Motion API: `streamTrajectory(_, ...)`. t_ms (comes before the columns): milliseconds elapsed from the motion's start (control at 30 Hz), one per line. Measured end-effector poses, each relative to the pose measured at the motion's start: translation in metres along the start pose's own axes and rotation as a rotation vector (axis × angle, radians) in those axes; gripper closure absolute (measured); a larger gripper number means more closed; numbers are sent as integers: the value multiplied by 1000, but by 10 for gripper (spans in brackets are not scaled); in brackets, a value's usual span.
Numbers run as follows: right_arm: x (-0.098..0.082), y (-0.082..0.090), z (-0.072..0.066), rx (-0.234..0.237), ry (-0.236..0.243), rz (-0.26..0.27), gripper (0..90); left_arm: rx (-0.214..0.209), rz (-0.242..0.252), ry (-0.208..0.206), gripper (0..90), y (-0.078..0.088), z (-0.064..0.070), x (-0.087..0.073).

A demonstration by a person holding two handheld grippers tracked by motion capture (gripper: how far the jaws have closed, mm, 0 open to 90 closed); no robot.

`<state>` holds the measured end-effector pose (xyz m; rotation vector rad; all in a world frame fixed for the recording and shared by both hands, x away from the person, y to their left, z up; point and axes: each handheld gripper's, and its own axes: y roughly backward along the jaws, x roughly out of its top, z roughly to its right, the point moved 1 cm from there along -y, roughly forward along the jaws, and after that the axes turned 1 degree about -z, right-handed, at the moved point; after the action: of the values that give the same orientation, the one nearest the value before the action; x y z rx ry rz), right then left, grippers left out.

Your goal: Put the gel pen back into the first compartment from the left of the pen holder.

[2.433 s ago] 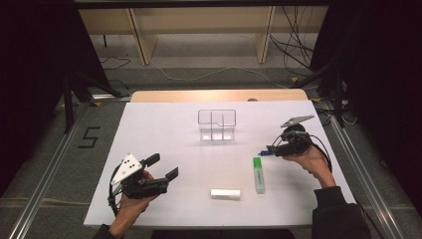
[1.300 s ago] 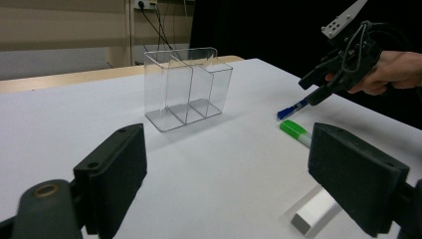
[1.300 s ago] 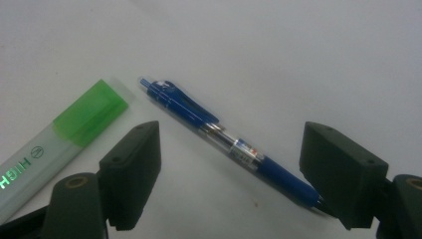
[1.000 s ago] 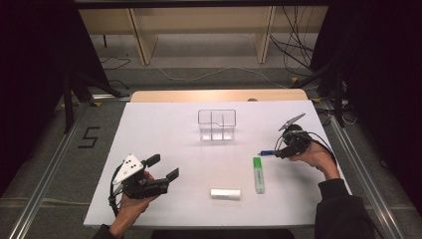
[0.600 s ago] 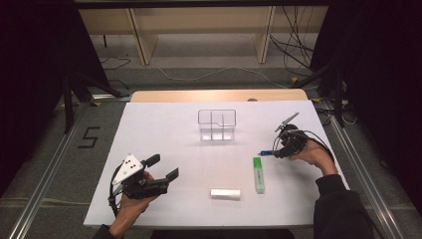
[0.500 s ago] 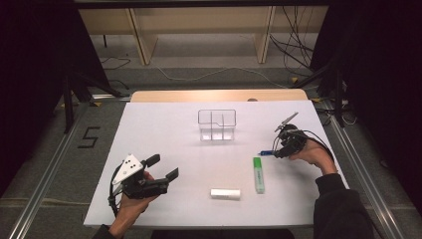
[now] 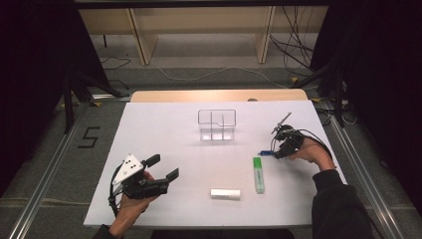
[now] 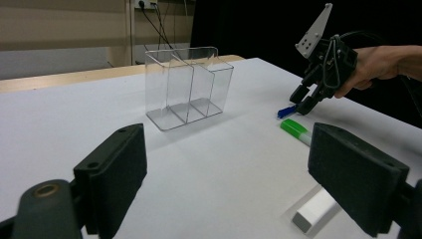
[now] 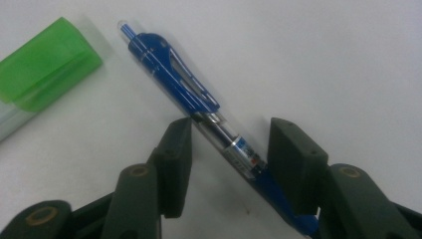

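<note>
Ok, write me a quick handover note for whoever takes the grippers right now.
Right gripper: down over the blue pen, jaws closing around its barrel, not yet clamped.
Left gripper: open, holding nothing, near the front left of the table.
Things: pen lies beside the green highlighter; white eraser near the front edge; clear organiser stands with nothing in it.
Done: nothing moved.
Left: grip and lift the pen, probably into the organiser.
</note>
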<state>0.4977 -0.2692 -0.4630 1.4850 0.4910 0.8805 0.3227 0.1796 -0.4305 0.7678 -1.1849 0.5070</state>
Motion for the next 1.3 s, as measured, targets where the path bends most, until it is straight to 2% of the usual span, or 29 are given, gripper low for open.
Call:
streamTrajectory(300, 3, 0, 0, 39, 10, -49, 673, -1, -5, -3, 151, 0, 0, 0)
streamTrajectory(500, 7, 0, -3, 54, 45, -72, 775, -1, -5, -4, 151, 0, 0, 0)
streamTrajectory(767, 7, 1, -7, 42, 108, -80, 801, -1, -5, -3, 151, 0, 0, 0)
streamTrajectory(933, 4, 18, -14, -13, 127, -30, 801, -1, -10, -3, 151, -1, 0, -1)
streamTrajectory(1000, 4, 27, -19, -42, 146, 7, 801, 0, -11, -3, 151, -1, 0, -1)
streamTrajectory(1033, 3, 34, -26, -77, 177, 37, 801, 0, -13, -2, 151, -1, 0, -1)
streamTrajectory(1067, 3, 34, -26, -77, 177, 37, 801, 0, -13, -1, 151, -1, 0, -1)
streamTrajectory(1133, 3, 39, -36, -108, 213, 68, 801, -1, -15, 1, 151, -2, 0, -1)
streamTrajectory(1300, 4, 49, -65, -202, 336, 143, 801, 5, -26, -3, 151, -3, 0, -2)
